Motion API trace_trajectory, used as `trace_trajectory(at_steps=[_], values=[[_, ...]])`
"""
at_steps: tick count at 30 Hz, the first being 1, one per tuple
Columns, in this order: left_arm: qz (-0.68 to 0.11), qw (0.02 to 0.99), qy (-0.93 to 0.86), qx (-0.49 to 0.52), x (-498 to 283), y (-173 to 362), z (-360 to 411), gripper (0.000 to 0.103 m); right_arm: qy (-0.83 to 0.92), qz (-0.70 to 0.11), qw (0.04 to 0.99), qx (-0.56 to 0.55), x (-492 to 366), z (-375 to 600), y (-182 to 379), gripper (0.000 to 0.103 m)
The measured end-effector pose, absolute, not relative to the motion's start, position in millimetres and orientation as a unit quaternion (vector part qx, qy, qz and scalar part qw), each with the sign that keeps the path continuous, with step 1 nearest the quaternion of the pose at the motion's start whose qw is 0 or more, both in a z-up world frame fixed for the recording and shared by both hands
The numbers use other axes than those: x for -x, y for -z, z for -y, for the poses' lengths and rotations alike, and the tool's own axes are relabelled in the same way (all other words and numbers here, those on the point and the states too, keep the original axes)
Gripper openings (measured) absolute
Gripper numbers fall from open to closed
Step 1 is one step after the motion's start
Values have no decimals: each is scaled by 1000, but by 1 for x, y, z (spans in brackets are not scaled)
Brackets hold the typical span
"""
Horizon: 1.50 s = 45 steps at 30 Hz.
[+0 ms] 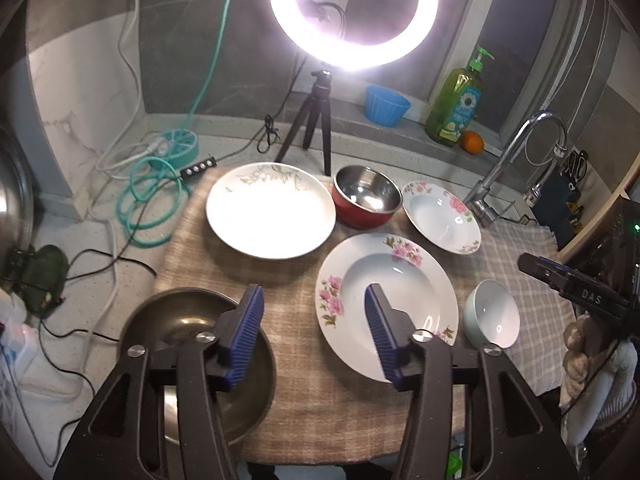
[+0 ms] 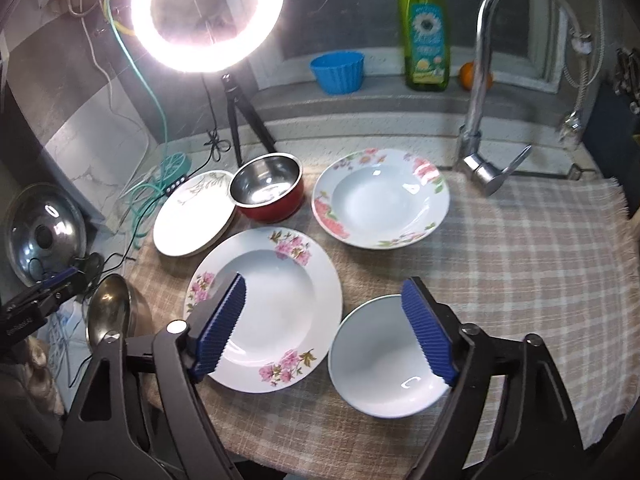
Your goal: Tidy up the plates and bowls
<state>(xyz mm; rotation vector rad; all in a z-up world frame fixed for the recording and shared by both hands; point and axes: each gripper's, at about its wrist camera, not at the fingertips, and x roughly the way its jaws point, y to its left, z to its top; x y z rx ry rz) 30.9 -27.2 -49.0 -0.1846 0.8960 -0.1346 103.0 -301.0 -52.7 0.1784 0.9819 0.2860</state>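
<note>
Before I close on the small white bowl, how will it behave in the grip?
The small white bowl looks glazed, so probably slippery against the pads. Its rounded wall may let it tip or slide on the checked cloth. Likely brittle ceramic.

A checked cloth (image 2: 520, 248) is seen spread under the dishes. The right gripper (image 2: 326, 330) is held with its jaws apart above a pink-flowered plate (image 2: 280, 304) and a white bowl (image 2: 380, 364) at lower centre; nothing is gripped. A red bowl (image 2: 276, 204) is set at upper centre.
</note>
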Motion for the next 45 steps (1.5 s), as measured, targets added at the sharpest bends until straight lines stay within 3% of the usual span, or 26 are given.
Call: trace_trajectory(at_steps=[2,5,9,13,22,45], values=[[-444,887,75,97,-33,54,32,42,-157,-486,855,-89,-112,300,62,66],[-463,874,90,112,-34,64,40,33,-178,-503,842,-78,-122,295,73,62],[-481,862,98,126,-32,74,52,33,-205,-533,817,-77,-142,292,92,61],[-498,849,99,148,-32,89,61,33,-226,-561,792,-79,-158,292,108,53],[-532,817,69,213,-27,124,62,28,-258,-589,764,-58,-183,286,128,51],[-548,796,14,256,-34,158,62,28,-275,-642,711,-77,-219,276,168,47]])
